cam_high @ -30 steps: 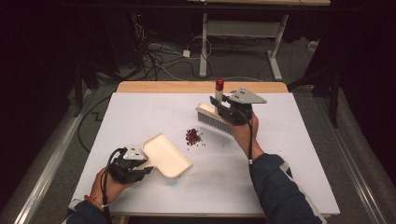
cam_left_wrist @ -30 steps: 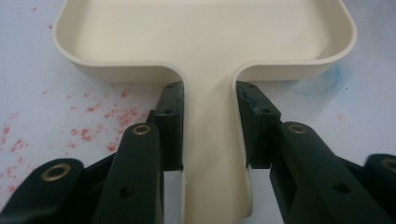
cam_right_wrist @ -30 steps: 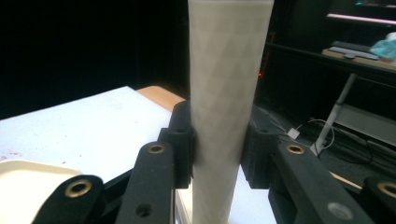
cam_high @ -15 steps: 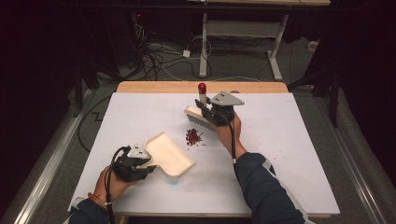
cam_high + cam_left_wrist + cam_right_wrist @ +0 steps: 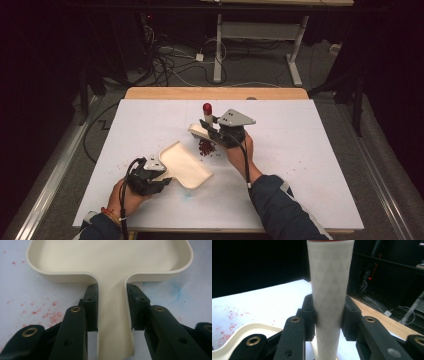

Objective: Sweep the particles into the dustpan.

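Claws are seen clamped on two cleaning tools. The left claw (image 5: 111,306) is closed on the narrow handle of a cream dustpan (image 5: 110,257), one black pad pressed against each side of the handle just behind the point where it widens into the pan. In the high view the left claw (image 5: 159,175) is held low at the near left of the desk (image 5: 320,160), and the dustpan (image 5: 186,164) is laid flat on the white sheet, its open mouth turned towards the far right.

The right claw (image 5: 329,317) is closed around the white handle of a hand brush (image 5: 329,290), the handle being gripped from both sides and standing upright between the pads; a red cap is seen at its top edge. In the high view the right claw (image 5: 216,134) is held near the middle of the desk, with the brush (image 5: 200,131) tilted so that its red-tipped handle rises up and its head points down to the left.

A small heap of dark red crumbs (image 5: 206,148) is seen on the sheet just beneath the brush head, between the brush and the dustpan's mouth and near both. Fainter red specks (image 5: 50,316) are scattered on the sheet beside the dustpan handle. A bare wooden strip is left along the far edge of the desk, and cables are strewn on the floor beyond.
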The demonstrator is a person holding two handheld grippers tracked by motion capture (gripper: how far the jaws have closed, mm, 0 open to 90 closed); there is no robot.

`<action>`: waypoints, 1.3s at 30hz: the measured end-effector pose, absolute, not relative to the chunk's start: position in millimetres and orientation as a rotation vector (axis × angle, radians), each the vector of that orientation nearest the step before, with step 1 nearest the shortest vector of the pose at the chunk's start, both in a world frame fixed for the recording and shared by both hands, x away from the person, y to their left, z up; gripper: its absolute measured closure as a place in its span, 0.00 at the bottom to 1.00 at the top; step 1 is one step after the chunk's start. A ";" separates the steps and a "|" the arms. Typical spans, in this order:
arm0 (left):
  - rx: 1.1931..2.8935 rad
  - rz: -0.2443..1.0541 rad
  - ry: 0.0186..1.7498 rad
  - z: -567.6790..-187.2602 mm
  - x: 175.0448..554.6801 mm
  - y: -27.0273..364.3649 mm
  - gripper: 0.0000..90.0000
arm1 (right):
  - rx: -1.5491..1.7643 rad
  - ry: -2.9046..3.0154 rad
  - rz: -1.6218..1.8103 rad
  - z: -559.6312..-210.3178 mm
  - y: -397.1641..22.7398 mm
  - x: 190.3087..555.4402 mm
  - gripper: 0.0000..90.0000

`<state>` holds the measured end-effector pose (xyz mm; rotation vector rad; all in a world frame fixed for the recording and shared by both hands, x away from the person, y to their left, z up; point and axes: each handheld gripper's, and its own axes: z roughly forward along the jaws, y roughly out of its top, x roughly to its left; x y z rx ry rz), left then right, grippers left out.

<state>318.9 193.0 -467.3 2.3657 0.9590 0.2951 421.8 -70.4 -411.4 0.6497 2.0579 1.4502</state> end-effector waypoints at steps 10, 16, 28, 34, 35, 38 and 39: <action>2.363 0.342 0.992 -467.4 312.4 173.7 0.70 | 0.662 2.042 1.466 -414.8 -64.0 396.8 0.77; 2.361 0.330 1.009 -468.8 312.9 171.3 0.70 | 0.635 2.069 1.467 -412.3 -56.3 379.3 0.77; 2.374 0.278 1.019 -474.2 318.2 172.3 0.70 | 0.596 2.101 1.514 -412.5 -46.3 354.6 0.77; 2.371 0.273 1.020 -475.6 319.8 172.3 0.70 | 0.594 2.103 1.534 -413.7 -44.6 343.5 0.77; 2.373 0.272 1.018 -475.7 320.1 172.4 0.70 | 0.591 2.105 1.535 -413.4 -44.4 342.3 0.77; 2.377 0.274 1.012 -475.7 320.8 172.7 0.70 | 0.582 2.111 1.540 -412.7 -43.2 337.9 0.77; 2.378 0.273 1.009 -476.1 321.6 172.9 0.70 | 0.582 2.112 1.538 -412.7 -42.8 336.5 0.77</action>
